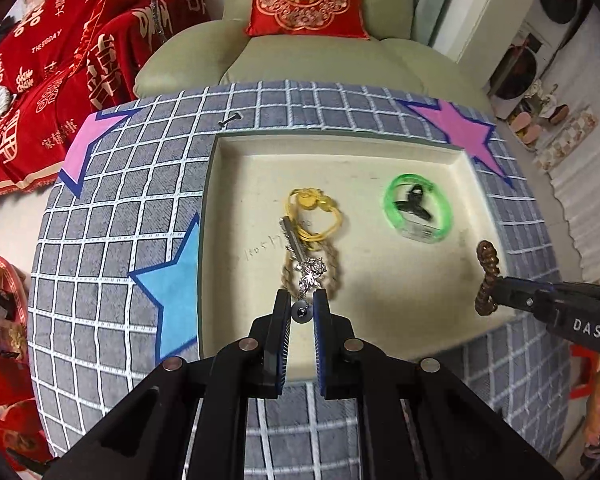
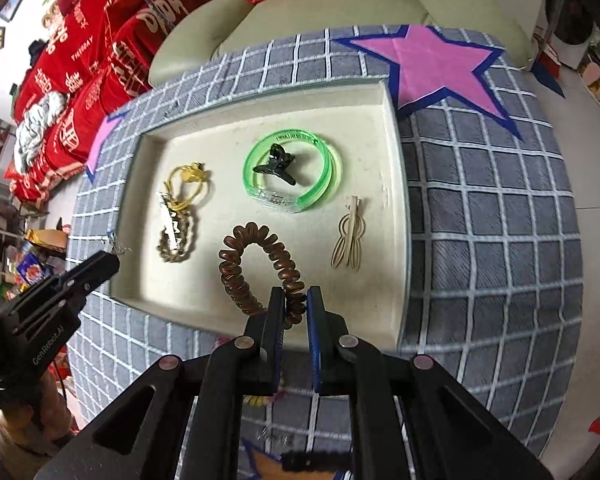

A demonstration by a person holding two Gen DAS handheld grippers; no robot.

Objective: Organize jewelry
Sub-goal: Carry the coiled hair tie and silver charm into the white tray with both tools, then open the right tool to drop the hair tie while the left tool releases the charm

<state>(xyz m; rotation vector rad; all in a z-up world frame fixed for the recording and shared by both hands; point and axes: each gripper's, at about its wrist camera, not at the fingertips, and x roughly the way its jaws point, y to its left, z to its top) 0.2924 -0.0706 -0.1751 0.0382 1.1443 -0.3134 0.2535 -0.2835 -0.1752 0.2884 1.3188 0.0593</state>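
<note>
Tray (image 2: 396, 184) holds most pieces. Right gripper (image 2: 293, 304) pinches the coil tie (image 2: 256, 268) over the tray's near edge: light, springy, best taken across one strand. Left gripper (image 1: 302, 306) nips a charm (image 1: 311, 274) near that edge: limp, snag-prone chain.

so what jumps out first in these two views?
The cream tray on the grid-and-star cloth, with a bright green bangle ringing a black claw clip at its far right. Then both grippers carrying pieces: the right gripper pinches a brown coil hair tie, the left gripper a silver charm chain.
</note>
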